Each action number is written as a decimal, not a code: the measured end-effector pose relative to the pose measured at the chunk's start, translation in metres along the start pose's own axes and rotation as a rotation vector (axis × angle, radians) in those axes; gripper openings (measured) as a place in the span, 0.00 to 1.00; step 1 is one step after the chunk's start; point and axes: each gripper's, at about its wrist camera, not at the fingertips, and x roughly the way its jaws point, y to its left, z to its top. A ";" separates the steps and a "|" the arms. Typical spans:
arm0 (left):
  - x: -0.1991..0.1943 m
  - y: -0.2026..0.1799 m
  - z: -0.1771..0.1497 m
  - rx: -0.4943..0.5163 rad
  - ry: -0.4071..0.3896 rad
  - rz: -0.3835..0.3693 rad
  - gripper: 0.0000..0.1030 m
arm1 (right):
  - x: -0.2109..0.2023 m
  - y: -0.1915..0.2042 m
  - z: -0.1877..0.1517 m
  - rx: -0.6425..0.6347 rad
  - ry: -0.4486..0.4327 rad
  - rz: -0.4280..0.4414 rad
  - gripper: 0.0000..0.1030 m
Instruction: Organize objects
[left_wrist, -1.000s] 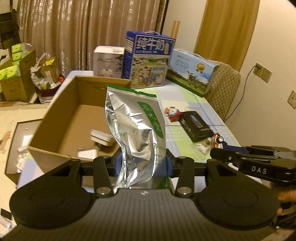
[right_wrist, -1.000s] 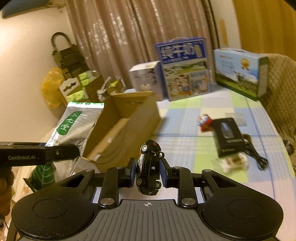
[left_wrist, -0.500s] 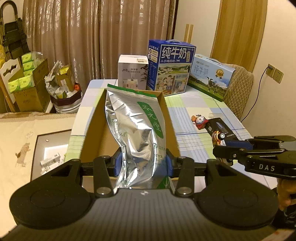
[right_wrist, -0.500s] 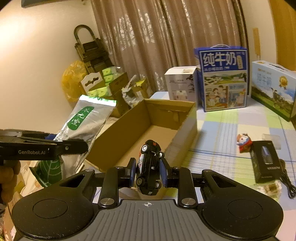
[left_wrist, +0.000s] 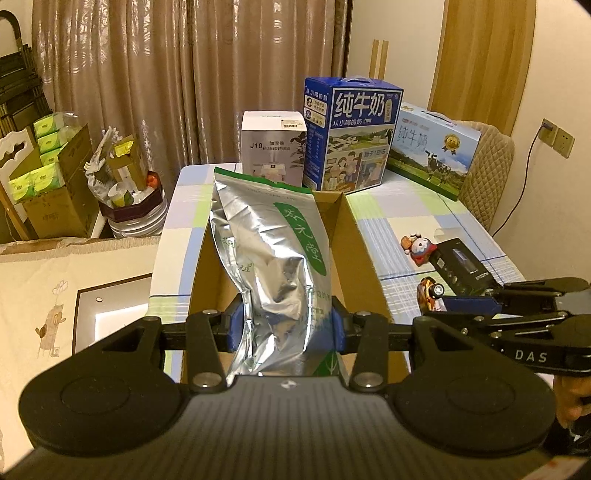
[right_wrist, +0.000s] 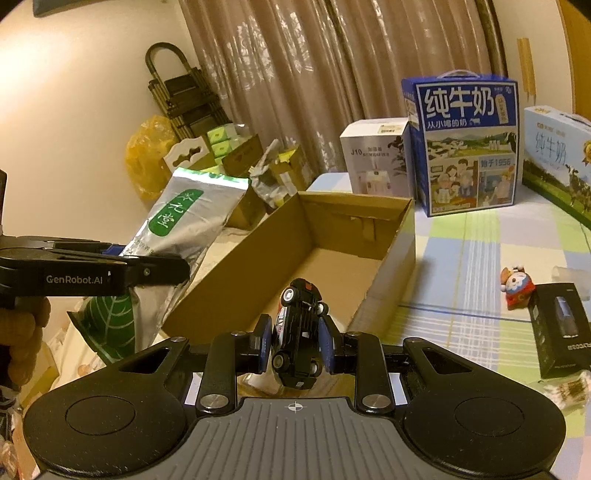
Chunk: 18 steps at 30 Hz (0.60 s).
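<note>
Foil pouch (left_wrist: 269, 266) is what we've got in the left tool (left_wrist: 282, 328), a crinkly silver bag with a green stripe and a leaf print near the bottom; the blue pads are clamped on its lower part, so it sticks out along the fingers, long axis pointing away from us, green top edge farthest out. It hangs in front of the open cardboard box (right_wrist: 332, 236), a plain brown rectangular thing with matte walls sitting on the counter (right_wrist: 476, 266), which has a checked pastel cloth. From the right wrist view the pouch sits left of the box, near its front corner. Our right tool (right_wrist: 295, 347) is pinched shut on a small glossy black toy car (right_wrist: 299, 343), turned on its side with its wheels facing us, nose pointing forward and up towards the box. Further right on the cloth we see a little red and white figurine (right_wrist: 517, 288) and, just beside it, a flat black box (right_wrist: 563, 328).
</note>
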 end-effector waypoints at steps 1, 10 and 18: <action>0.003 0.002 0.002 0.001 0.004 -0.001 0.38 | 0.003 -0.001 0.001 0.005 0.002 0.001 0.23; 0.036 0.014 0.010 0.017 0.035 -0.005 0.39 | 0.025 -0.008 0.010 0.031 0.012 0.010 0.23; 0.049 0.030 0.010 -0.047 0.012 0.004 0.52 | 0.039 -0.010 0.012 0.051 0.026 0.018 0.24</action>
